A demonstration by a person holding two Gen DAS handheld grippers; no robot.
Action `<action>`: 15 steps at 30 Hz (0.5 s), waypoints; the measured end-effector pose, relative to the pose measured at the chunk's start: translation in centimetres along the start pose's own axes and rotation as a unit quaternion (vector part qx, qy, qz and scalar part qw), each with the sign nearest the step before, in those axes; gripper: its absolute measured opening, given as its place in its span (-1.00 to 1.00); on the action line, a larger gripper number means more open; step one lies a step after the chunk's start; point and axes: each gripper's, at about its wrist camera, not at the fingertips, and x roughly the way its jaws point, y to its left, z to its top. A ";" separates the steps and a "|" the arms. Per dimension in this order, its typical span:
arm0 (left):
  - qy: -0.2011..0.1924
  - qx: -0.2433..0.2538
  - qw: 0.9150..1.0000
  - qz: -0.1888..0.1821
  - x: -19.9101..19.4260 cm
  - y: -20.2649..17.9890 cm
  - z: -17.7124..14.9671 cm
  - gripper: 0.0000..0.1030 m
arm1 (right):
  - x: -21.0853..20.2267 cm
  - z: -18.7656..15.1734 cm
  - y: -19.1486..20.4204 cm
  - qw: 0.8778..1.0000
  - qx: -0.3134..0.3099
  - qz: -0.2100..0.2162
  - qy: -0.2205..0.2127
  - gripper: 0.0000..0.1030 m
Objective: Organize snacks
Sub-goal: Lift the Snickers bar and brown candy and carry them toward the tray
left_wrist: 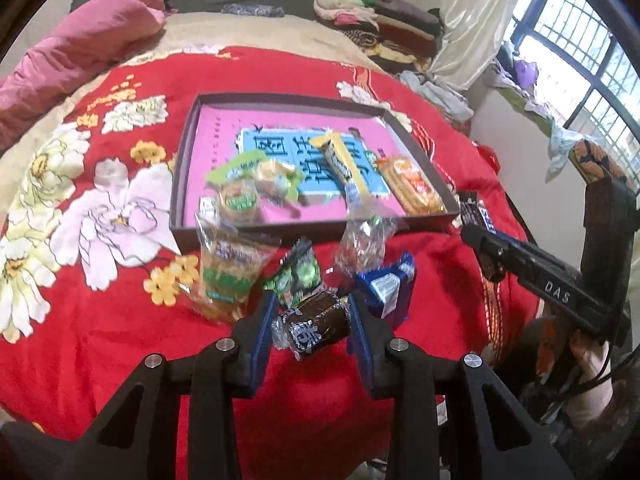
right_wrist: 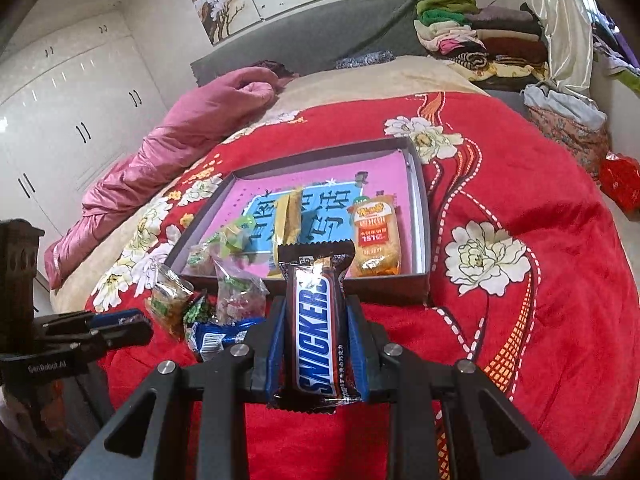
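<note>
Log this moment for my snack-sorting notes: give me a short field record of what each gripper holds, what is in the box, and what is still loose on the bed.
left gripper: shut on a brown wrapped snack
right gripper: shut on a Snickers bar
box: open, on the red floral bedspread
in box: green-packed cakes, yellow bar, orange cracker pack
loose in front of box: clear-wrapped pastry, green packet, clear bag, blue packet

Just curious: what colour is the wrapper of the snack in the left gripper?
Dark brown with white lettering; the wrapped snack shows best in the left wrist view.
</note>
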 end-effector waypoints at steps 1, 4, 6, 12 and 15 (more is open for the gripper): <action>-0.003 0.001 1.000 0.001 -0.1 -0.1 0.2 -0.28 | -0.1 0.1 0.0 1.000 0.000 0.001 -0.003 -0.43; -0.009 0.004 1.000 0.001 -0.2 -0.3 0.8 -0.28 | -0.4 0.2 0.1 1.000 0.001 0.003 -0.009 -0.43; -0.010 0.005 1.000 0.000 -0.2 -0.4 1.1 -0.28 | -0.6 0.3 0.2 1.000 0.001 0.004 -0.012 -0.43; -0.010 0.002 1.000 -0.002 0.2 -0.8 1.8 -0.28 | -0.9 0.6 0.4 1.000 0.001 0.007 -0.018 -0.43; -0.011 0.003 1.000 -0.001 0.3 -1.1 2.2 -0.28 | -1.1 0.7 0.3 1.000 0.003 0.010 -0.022 -0.43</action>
